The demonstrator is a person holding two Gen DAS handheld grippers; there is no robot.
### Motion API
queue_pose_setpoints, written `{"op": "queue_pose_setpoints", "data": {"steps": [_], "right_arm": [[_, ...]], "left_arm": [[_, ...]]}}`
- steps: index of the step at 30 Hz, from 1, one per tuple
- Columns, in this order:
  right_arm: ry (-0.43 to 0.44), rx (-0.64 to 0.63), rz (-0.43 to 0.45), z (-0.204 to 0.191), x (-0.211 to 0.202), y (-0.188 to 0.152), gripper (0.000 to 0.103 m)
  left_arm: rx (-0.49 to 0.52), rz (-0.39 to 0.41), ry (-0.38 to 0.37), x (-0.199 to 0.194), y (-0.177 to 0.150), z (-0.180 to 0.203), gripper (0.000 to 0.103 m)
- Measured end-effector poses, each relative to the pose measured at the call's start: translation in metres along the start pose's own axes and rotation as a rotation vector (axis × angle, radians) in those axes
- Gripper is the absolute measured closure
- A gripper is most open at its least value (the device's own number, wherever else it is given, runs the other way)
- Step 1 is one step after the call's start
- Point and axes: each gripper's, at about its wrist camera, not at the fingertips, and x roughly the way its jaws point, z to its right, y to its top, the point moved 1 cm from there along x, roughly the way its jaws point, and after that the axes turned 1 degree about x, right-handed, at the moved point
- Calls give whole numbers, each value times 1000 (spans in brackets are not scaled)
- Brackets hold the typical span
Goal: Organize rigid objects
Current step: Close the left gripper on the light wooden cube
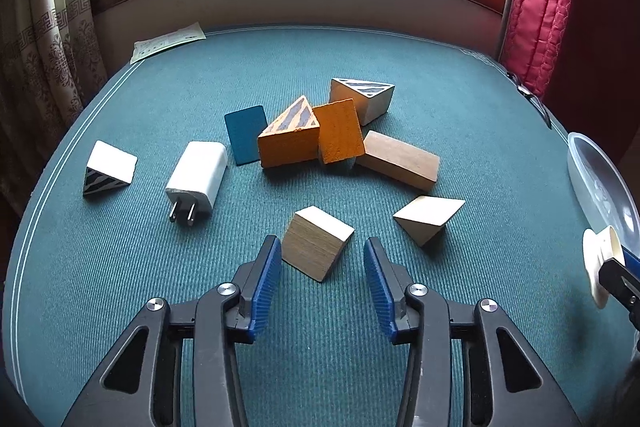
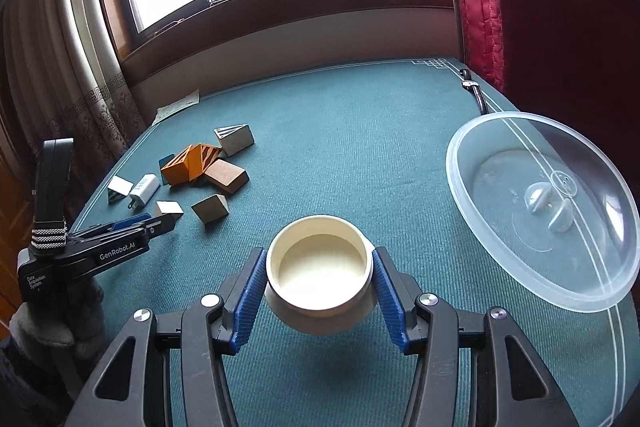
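Observation:
Several wooden blocks lie on the green table [image 1: 120,307]. A plain wooden cube [image 1: 316,243] sits just ahead of my open left gripper [image 1: 322,267], between its blue pads [image 1: 266,279]. Two orange blocks [image 1: 308,137], a brown block [image 1: 398,159], a pale prism [image 1: 428,217], a striped wedge [image 1: 362,97] and a white wedge [image 1: 110,169] lie beyond. My right gripper [image 2: 320,287] is shut on a cream round cup [image 2: 318,275], held above the table [image 2: 360,155]. The cup also shows at the left wrist view's right edge [image 1: 600,263].
A white charger plug [image 1: 196,177] and a blue card [image 1: 246,133] lie left of the pile. A clear plastic bowl [image 2: 500,243] stands to the right, also seen in the left wrist view [image 1: 576,167]. A paper [image 1: 168,41] lies at the far left; a watch [image 2: 476,93] at the far right.

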Motion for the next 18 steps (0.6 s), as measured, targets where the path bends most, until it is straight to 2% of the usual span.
{"op": "queue_pose_setpoints", "data": {"steps": [9, 12, 13, 18], "right_arm": [[3, 12, 15, 4, -5, 0, 48], [1, 20, 19, 7, -7, 0, 48], [0, 23, 21, 8, -8, 0, 48], [-13, 36, 35, 14, -12, 3, 48]], "left_arm": [[63, -4, -11, 7, 6, 5, 61], [61, 14, -22, 1, 4, 7, 68], [49, 10, -36, 0, 4, 6, 76], [27, 0, -41, -1, 1, 5, 78]]}}
